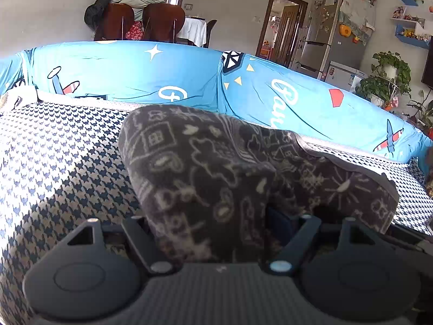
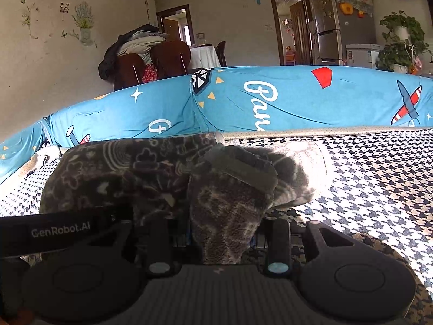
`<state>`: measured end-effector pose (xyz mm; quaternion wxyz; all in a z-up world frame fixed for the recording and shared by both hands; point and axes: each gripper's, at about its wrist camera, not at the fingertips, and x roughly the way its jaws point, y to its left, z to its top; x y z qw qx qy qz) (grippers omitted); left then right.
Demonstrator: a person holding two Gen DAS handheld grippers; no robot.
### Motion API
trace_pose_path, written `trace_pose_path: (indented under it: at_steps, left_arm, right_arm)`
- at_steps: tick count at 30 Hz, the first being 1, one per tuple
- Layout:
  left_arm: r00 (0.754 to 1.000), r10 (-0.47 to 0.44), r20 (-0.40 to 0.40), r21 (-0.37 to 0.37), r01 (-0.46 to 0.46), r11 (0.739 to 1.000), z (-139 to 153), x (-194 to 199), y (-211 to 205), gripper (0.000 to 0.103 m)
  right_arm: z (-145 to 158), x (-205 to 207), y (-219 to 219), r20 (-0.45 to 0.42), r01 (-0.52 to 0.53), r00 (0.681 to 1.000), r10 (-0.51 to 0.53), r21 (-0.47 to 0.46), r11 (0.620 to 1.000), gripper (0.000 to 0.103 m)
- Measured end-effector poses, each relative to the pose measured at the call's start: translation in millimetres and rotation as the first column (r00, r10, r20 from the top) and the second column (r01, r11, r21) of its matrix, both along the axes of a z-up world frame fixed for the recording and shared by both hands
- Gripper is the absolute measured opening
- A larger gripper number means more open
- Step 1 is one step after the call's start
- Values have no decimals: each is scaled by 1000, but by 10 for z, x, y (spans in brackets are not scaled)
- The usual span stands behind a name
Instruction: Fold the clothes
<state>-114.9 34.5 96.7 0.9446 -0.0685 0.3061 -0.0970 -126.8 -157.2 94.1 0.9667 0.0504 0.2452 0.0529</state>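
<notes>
In the left wrist view, a houndstooth cover [image 1: 62, 162] in dark blue and white fills the left side, spread over what looks like a sofa seat. Behind it runs a blue cushion cover [image 1: 162, 75] printed with stars, aeroplanes and white lettering. In the middle, a dark grey fleece garment [image 1: 205, 168] with a pale doodle print rises in a hump from the left tongs [image 1: 216, 233], whose two black fingers stand fairly wide with a thick bunch of the fleece pinched between them. The fabric hides the fingertips, so the exact contact is hard to judge. To the right the garment slopes down onto the houndstooth cover, and beyond it stand a fridge [image 1: 327, 35] and leafy pot plants [image 1: 387, 75].

In the right wrist view, a black strap [image 2: 62, 230] with white lettering crosses the lower left corner. Just beyond it the same fleece garment [image 2: 121, 173] lies across the houndstooth cover [image 2: 379, 178], close against the blue cushion cover [image 2: 284, 100]. In the middle, a narrower fold of fleece with a thick hem comes straight into the right tongs [image 2: 226, 233], whose fingers are drawn partway together and pinch it. To the right the houndstooth cover lies in bright sunlight, with a pale sunlit part of the garment resting on it. Far behind are brown chairs [image 2: 162, 59] piled with coats, and two open doorways
</notes>
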Motion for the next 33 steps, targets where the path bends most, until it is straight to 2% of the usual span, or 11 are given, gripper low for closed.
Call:
trace_pose_path:
  at_steps: [33]
  left_arm:
    - [1000,-8,19,-15,8,1000,40,-269,96,76]
  right_arm:
    - [19,-270,42,46,-15,999,17,-46,999,38]
